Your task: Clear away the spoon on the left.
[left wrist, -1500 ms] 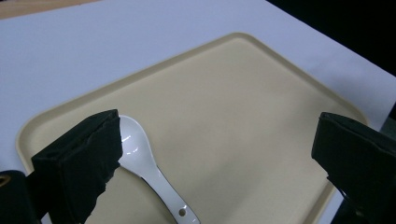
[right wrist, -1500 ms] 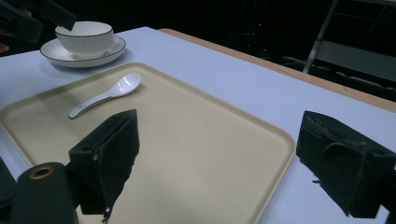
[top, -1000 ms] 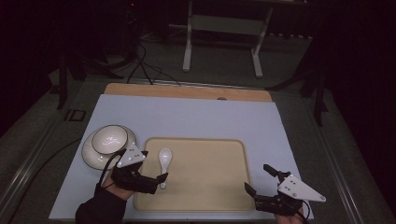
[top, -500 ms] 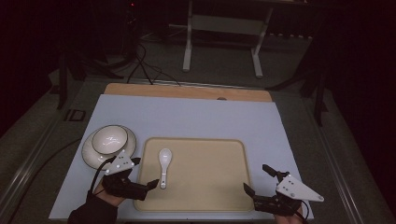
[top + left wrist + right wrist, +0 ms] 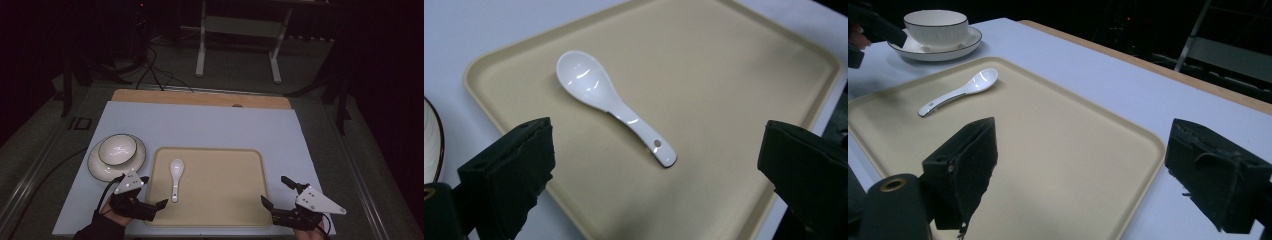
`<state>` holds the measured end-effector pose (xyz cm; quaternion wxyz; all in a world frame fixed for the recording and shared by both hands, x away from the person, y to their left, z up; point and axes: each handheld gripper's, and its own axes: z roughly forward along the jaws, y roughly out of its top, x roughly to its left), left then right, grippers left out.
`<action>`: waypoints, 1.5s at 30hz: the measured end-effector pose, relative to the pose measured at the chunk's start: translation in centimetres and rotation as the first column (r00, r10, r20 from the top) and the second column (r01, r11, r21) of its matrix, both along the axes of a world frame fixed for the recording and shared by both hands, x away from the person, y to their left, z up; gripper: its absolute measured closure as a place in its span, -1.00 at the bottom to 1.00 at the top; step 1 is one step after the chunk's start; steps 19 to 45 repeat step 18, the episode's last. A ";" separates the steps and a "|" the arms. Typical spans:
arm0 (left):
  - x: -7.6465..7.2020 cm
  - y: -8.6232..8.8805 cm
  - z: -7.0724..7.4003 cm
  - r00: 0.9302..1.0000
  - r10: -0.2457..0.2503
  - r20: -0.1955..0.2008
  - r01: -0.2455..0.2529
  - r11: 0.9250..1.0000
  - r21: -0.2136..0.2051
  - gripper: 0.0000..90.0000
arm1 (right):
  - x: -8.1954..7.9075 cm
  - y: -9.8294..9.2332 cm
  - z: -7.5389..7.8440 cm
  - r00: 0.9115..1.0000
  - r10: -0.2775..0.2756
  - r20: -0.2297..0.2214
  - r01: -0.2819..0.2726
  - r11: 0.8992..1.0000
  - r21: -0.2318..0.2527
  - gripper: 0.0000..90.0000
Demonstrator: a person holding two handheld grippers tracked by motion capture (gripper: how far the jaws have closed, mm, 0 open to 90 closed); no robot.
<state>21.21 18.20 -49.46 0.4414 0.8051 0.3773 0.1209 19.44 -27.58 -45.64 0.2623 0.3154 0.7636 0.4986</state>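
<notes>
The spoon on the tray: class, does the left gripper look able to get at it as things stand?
Probably yes. The left gripper is open at the tray's near-left corner, and the spoon lies flat ahead between its jaws, handle end nearest, with only bare tray between. The bowl sits off to the side.

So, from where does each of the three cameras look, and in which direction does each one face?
High view: above the person's side, facing forward and down on the table; both claws and a sleeve show.
Left gripper view: on the left claw, facing down at the spoon on the tray; its open jaws show.
Right gripper view: on the right claw, facing across the tray toward the bowl; its open jaws show.
All three share spoon and tray.
</notes>
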 end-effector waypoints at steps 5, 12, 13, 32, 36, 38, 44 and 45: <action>0.1 0.1 -0.5 1.000 0.003 -0.008 -0.003 1.000 -0.011 -0.95 | 0.1 -0.2 0.0 1.000 -0.001 -0.006 0.001 1.000 0.006 -0.70; 0.2 -0.1 -0.7 1.000 0.001 -0.012 -0.001 1.000 -0.019 -0.95 | 0.2 -0.4 -0.1 1.000 -0.002 -0.011 0.002 1.000 0.009 -0.70; 0.2 -0.1 -0.7 1.000 -0.001 -0.011 0.001 1.000 -0.022 -0.95 | 0.2 -0.4 -0.1 1.000 -0.002 -0.011 0.002 1.000 0.009 -0.70; 0.1 -0.4 -0.6 1.000 -0.004 -0.009 0.004 1.000 -0.025 -0.95 | 0.2 -0.4 -0.1 1.000 -0.002 -0.013 0.002 1.000 0.002 -0.70; 0.1 -0.4 -0.6 1.000 -0.004 -0.009 0.004 1.000 -0.025 -0.95 | 0.2 -0.4 -0.1 1.000 -0.002 -0.013 0.002 1.000 0.002 -0.70; 0.1 -0.4 -0.6 1.000 -0.004 -0.009 0.004 1.000 -0.025 -0.95 | 0.2 -0.4 -0.1 1.000 -0.002 -0.013 0.002 1.000 0.002 -0.70; 0.1 -0.4 -0.6 1.000 -0.004 -0.009 0.004 1.000 -0.025 -0.95 | 0.2 -0.4 -0.1 1.000 -0.002 -0.013 0.002 1.000 0.002 -0.70; 0.1 -0.4 -0.6 1.000 -0.004 -0.009 0.004 1.000 -0.025 -0.95 | 0.2 -0.4 -0.1 1.000 -0.002 -0.013 0.002 1.000 0.002 -0.70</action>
